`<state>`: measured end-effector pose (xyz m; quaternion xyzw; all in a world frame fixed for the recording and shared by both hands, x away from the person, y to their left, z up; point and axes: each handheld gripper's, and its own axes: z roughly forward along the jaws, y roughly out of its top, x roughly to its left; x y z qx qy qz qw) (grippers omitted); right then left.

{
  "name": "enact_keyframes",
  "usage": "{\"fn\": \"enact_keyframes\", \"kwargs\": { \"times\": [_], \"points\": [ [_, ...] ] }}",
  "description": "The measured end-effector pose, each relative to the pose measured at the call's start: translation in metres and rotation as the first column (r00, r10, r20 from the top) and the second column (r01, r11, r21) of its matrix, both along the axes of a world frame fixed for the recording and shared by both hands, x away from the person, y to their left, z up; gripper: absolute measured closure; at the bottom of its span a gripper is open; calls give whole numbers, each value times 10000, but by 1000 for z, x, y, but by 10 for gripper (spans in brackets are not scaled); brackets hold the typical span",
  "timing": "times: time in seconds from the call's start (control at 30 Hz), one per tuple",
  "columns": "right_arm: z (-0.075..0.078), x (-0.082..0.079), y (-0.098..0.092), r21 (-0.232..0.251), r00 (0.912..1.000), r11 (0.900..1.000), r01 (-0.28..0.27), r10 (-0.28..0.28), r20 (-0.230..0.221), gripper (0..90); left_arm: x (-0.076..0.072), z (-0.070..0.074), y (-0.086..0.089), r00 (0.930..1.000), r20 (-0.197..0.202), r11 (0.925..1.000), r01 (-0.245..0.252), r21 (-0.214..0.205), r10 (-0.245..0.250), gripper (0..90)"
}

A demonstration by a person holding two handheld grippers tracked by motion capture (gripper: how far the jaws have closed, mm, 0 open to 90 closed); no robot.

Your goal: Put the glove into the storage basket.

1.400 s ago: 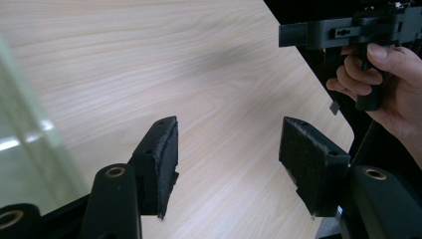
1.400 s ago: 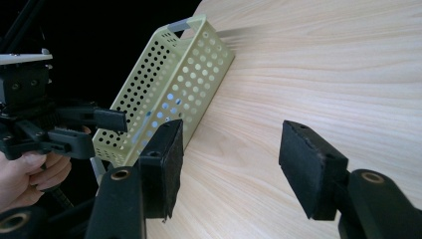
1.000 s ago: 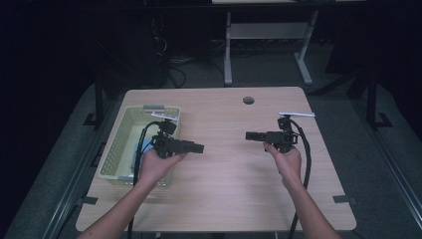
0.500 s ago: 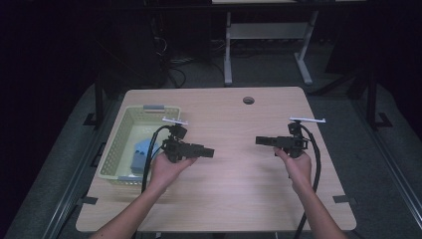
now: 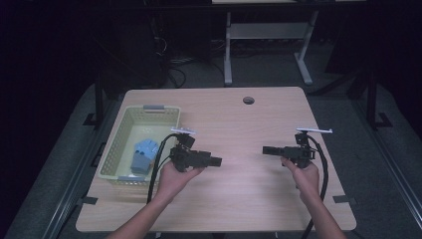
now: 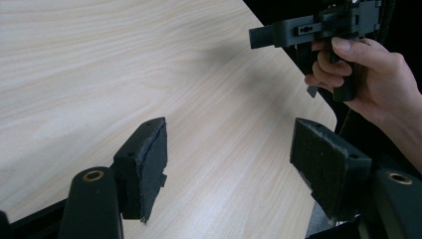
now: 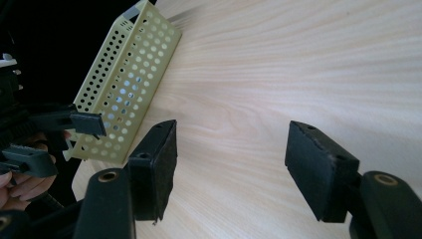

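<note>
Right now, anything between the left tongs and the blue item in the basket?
Yes: the basket's perforated side wall. The left tongs are open, pointing away toward the right tongs, while the blue item lies inside the basket.

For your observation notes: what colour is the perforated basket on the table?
The basket is pale yellow-green, clearest in the right gripper view.

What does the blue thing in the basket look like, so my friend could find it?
Start at the wooden table and look to its left edge, where a pale yellow-green basket with holes in its walls sits. Inside lies a folded blue cloth. It is the one blue thing there, beside the left hand-held gripper.
</note>
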<state>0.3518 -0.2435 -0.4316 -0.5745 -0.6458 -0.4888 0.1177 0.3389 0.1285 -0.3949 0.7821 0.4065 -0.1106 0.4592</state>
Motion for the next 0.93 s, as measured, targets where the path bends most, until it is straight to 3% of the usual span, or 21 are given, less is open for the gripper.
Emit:
{"fn": "enact_keyframes", "kwargs": {
  "times": [0.7,0.93],
  "points": [
    [-29,-35,-24,21,9996,9998,216,-215,-205,335,-25,-28,-23,9980,159,9981,614,-48,-613,279],
    [-34,-51,-29,-144,9997,9996,238,-237,62,309,-33,-37,-28,9966,197,9968,799,-55,-798,274]
  ]
}}
